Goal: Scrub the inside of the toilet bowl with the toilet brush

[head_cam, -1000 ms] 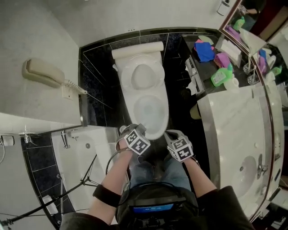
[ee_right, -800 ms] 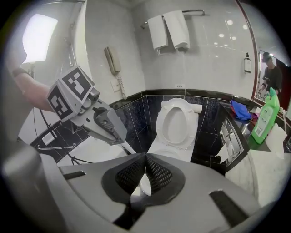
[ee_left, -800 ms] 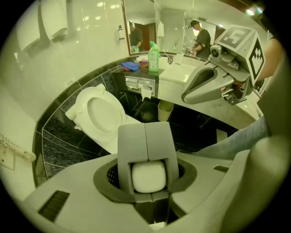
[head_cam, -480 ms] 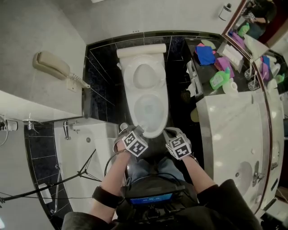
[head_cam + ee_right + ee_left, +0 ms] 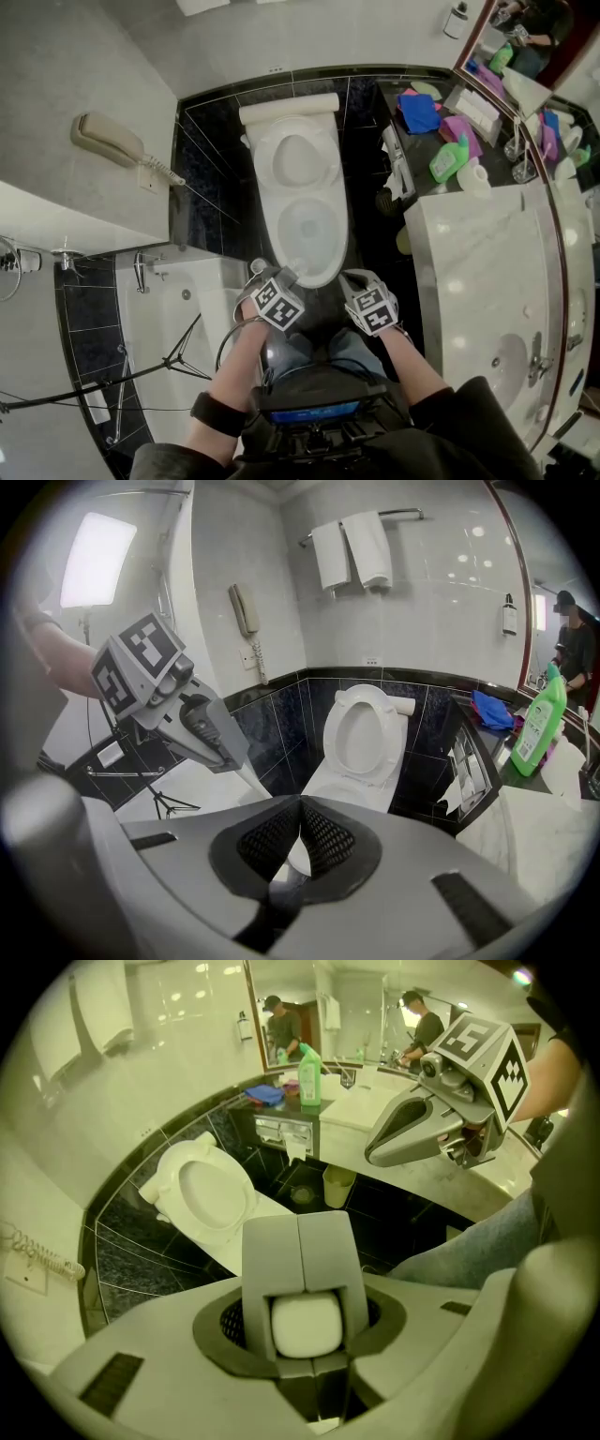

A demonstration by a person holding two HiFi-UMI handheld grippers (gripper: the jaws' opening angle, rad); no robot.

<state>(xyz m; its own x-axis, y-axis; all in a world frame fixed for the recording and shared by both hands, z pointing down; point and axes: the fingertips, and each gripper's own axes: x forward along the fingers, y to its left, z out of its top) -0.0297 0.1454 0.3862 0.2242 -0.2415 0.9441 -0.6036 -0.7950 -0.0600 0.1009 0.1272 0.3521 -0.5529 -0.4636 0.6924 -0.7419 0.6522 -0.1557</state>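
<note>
The white toilet [image 5: 309,230] stands with lid and seat [image 5: 305,159] raised against the black tiled wall, its bowl open. My left gripper [image 5: 284,277] hovers at the bowl's near rim, shut on the white handle of the toilet brush [image 5: 305,1326]. The handle [image 5: 251,785] runs as a pale rod down from the jaws toward the bowl [image 5: 328,785]; the brush head is hidden. My right gripper [image 5: 349,278] is beside it at the rim's right, jaws shut and empty, their tips [image 5: 300,803] meeting.
A marble counter with a sink [image 5: 487,300] runs along the right. A green bottle [image 5: 448,157] and coloured cloths [image 5: 417,111] sit on its far shelf. A wall phone [image 5: 108,141], a bathtub [image 5: 169,328] and a tripod [image 5: 141,370] are at left. A small bin [image 5: 337,1185] stands beside the toilet.
The head view has shifted a little. Both grippers stay at the bowl's near rim, the left still shut on the brush handle.
</note>
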